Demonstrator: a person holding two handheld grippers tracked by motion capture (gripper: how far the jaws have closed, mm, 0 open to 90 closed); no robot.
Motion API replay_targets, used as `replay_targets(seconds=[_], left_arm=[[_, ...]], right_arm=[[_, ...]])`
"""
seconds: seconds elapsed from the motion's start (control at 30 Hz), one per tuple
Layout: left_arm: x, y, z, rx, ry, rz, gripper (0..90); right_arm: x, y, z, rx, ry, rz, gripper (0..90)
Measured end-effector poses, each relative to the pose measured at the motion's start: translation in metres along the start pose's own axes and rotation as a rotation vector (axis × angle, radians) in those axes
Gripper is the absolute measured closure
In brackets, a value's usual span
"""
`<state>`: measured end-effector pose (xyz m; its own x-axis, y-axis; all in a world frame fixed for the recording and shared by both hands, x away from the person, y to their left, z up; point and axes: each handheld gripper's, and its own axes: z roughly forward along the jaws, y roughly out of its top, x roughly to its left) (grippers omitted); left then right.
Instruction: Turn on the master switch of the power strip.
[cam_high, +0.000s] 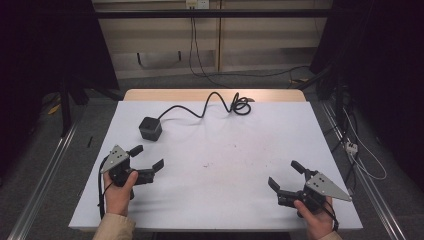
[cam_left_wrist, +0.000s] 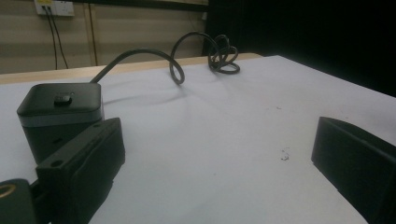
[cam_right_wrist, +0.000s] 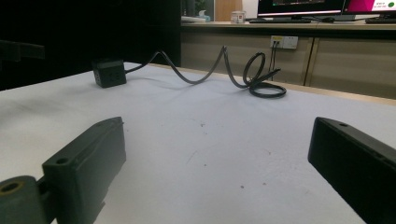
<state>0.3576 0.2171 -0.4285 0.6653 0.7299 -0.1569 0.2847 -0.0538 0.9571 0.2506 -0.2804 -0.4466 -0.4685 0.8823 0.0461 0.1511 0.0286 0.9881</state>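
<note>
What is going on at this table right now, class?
A person sits at a white table with a two-jaw gripper in each hand. The left gripper and the right gripper both rest near the front edge, jaws open and holding nothing. A black cube-shaped adapter sits just ahead of the left gripper, untouched, and its black cable snakes to a coil near the far edge.

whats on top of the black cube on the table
The black cube carries a small dark button or switch on its top face, with nothing resting on it. A black cable leaves its far side toward a coil. Its underside, against the white table cover, is hidden.
</note>
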Motion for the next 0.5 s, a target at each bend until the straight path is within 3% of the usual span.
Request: replay_targets(seconds=[0.27,0.5], left_arm=[[0.006,0.010,0.008,0.009,0.007,0.008,3.1],[0.012,0.012,0.018,0.009,0.015,-0.013,4.1]], right_arm=[[-0.001,0.000,0.000,-0.002,0.003,-0.007,3.5],[-0.001,0.000,0.000,0.000,0.005,-0.013,3.5]])
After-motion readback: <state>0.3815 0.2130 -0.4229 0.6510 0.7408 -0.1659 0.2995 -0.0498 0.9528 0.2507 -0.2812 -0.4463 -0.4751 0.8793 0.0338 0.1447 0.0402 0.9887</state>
